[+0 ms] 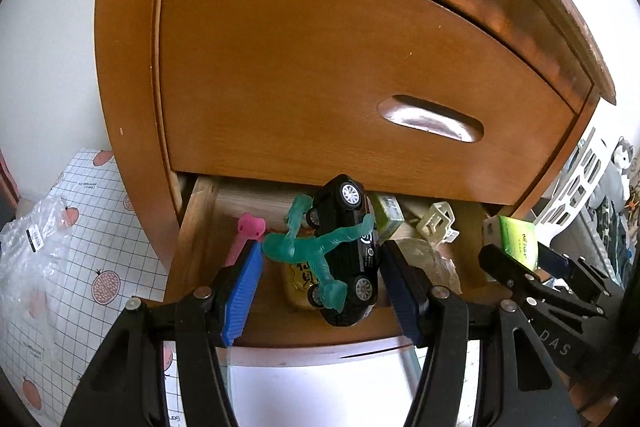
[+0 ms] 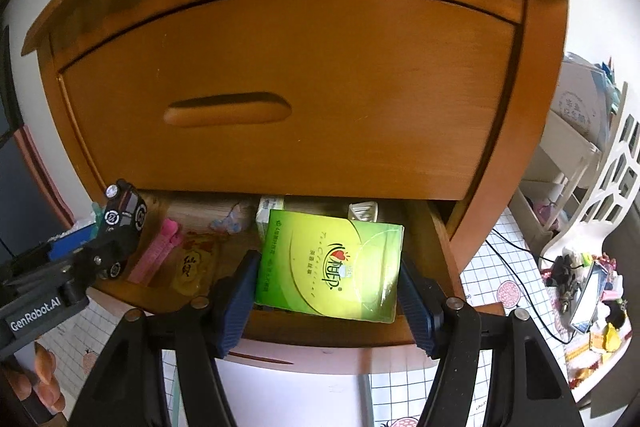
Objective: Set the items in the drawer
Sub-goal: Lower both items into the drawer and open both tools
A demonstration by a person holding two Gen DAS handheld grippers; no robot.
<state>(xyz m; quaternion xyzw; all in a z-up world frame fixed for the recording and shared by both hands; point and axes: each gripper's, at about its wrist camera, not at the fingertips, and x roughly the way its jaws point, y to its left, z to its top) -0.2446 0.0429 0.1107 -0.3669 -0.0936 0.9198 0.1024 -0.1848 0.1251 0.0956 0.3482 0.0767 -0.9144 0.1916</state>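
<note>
Showing two deliveries into the open lower drawer [image 1: 196, 227], the landmark for all places below. At its left, the left gripper [image 1: 320, 263] hangs over the drawer with its jaws spread: the black toy car [image 1: 352, 255], tangled with a green translucent figure [image 1: 308, 247], sits between the pads, though whether either pad touches it cannot be told. At its right, the right gripper [image 2: 328, 267] pinches a green tissue pack [image 2: 332, 263] above the drawer's right half, the pack tilted, its near edge over the front rim.

Step judged: placing. Next, the right jaws must lower the pack past the rim, then part; the left should withdraw clear of the car.

Only the left wrist view shows the figure; the right wrist view alone shows the pack's printed face and a pink item [image 2: 156, 251] and yellow sachet [image 2: 192, 263] lying left in the drawer.
</note>
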